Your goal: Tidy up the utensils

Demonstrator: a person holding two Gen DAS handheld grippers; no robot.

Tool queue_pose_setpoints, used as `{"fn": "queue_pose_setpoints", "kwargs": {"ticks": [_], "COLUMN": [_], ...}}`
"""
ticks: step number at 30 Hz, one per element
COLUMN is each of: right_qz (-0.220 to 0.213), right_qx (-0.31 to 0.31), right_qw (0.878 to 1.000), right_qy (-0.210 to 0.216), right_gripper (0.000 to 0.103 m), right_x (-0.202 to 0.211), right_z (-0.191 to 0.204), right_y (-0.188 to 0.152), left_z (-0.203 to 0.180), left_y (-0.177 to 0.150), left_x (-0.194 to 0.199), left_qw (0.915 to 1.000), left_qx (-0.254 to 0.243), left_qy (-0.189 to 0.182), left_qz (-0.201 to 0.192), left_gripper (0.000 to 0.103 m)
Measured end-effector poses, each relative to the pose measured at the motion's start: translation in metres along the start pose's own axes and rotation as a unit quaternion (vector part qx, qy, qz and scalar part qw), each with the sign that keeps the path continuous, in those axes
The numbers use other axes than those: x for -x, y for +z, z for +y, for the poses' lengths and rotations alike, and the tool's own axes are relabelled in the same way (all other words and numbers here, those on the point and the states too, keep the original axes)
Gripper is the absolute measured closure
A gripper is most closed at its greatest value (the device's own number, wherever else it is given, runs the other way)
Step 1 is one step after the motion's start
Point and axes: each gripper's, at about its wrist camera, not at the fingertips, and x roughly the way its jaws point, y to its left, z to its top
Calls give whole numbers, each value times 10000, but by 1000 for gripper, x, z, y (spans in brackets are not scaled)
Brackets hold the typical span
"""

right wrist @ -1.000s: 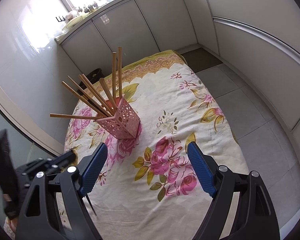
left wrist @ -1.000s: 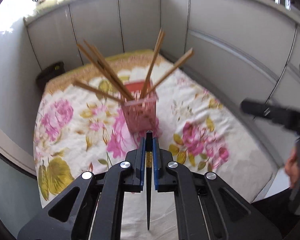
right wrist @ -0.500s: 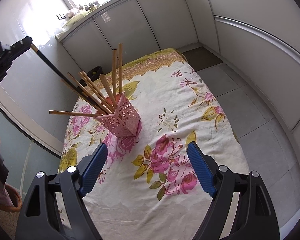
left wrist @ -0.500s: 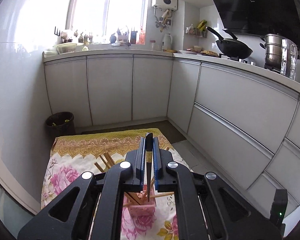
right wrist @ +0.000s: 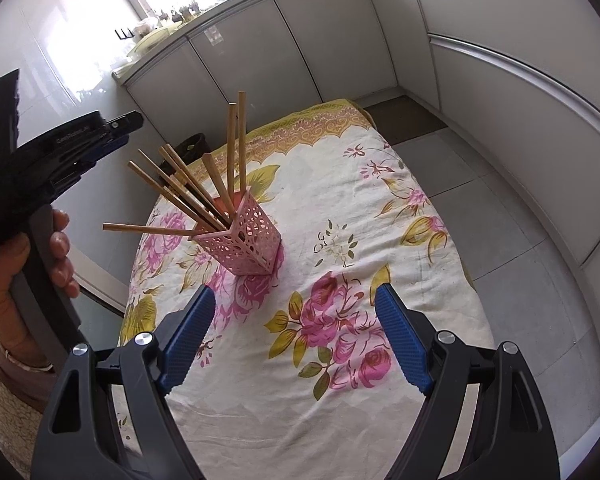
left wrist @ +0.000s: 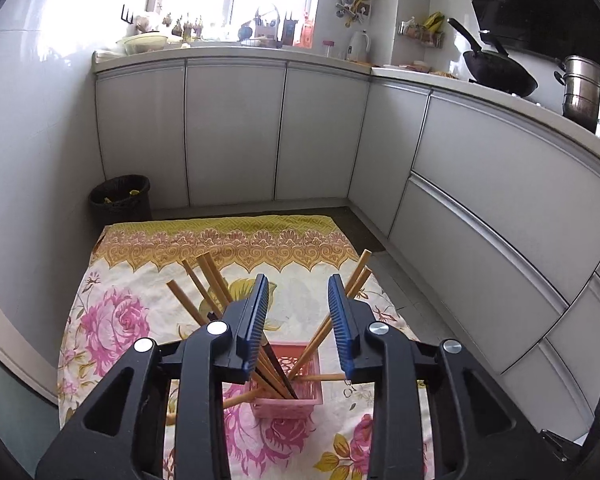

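chopsticks [right wrist: 188, 196] fan up-left from holder [right wrist: 246, 240]; left gripper [left wrist: 298, 324] opening, empty — right gripper [right wrist: 294, 338] agape

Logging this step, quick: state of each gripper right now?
Left gripper: jaws opening, nothing between them.
Right gripper: open, empty.

A floral cloth [left wrist: 112, 320] covers the bench. Beyond its far left corner stands a black waste bin [left wrist: 120, 196] against grey cabinets [left wrist: 236, 132]. Up right of the cloth, a black wok [left wrist: 500, 72] and steel pot [left wrist: 580, 92] sit on the counter.
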Motion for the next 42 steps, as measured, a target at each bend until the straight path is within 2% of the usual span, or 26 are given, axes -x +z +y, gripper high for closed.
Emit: {"fn": "queue_pose_setpoints", "kwargs": {"ticks": [3, 5, 7, 9, 12, 13, 15, 17, 20, 21, 23, 27, 29, 35, 39, 42], "right_qz": [-202, -440, -758, -1149, -1718, -1889, -2143, -2279, -2421, -2479, -2610, -3021, -3158, -3142, -2995, -2935], "right_qx": [-55, -35, -22, -33, -6, 36, 126, 274, 562, 680, 856, 966, 976, 1006, 987, 946], "right_qw": [9998, 9989, 9965, 9916, 9792, 9745, 9664, 9613, 9526, 9493, 9414, 9254, 9221, 9288, 9373, 9411], "right_qy": [-71, -165, -340, -587, -1081, -1209, -1414, -1521, -1751, -1808, -1955, -2076, -2012, -1690, -1485, -1390], "right_gripper": [23, 23, 23, 22, 15, 12, 11, 7, 7, 7, 7, 7, 7, 7, 7, 7], "right_x": [12, 25, 41, 60, 88, 97, 117, 135, 161, 169, 182, 213, 227, 244, 247, 249], "right_z": [6, 14, 24, 31, 43, 48, 57, 65, 81, 86, 98, 112, 117, 126, 127, 126], "right_y": [-2, -2, -3, -9, -20, -23, -27, -31, -36, -38, -43, -57, -60, -73, -84, -95], "left_z": [-2, -6, -10, -13, -18, -20, -25, -26, -26, -29, -32, -31, -30, -30, -32, -33], "left_y": [-5, -14, -25, -34, -45, -49, -54, -60, -68, -70, -75, -85, -88, -94, -103, -109], "left_x": [45, 78, 107, 128, 155, 164, 181, 199, 224, 231, 244, 266, 277, 302, 313, 317], "left_qw": [9998, 9992, 9978, 9965, 9916, 9881, 9814, 9758, 9741, 9747, 9763, 9797, 9797, 9790, 9778, 9773], "left_qx": [13, 61, 193, 359, 549, 542, 470, 489, 549, 500, 395, 358, 341, 418, 419, 469], "left_qy": [-118, -49, 140, 363, 773, 1041, 1454, 1706, 1729, 1702, 1655, 1470, 1436, 1372, 1391, 1385], "left_qz": [-165, -390, -620, -658, -880, -999, -1166, -1276, -1351, -1360, -1341, -1317, -1358, -1450, -1508, -1533], "left_gripper": [57, 33, 29, 27, 15, 8, 7, 7, 8, 12, 37, 43, 52, 54, 53, 42]}}
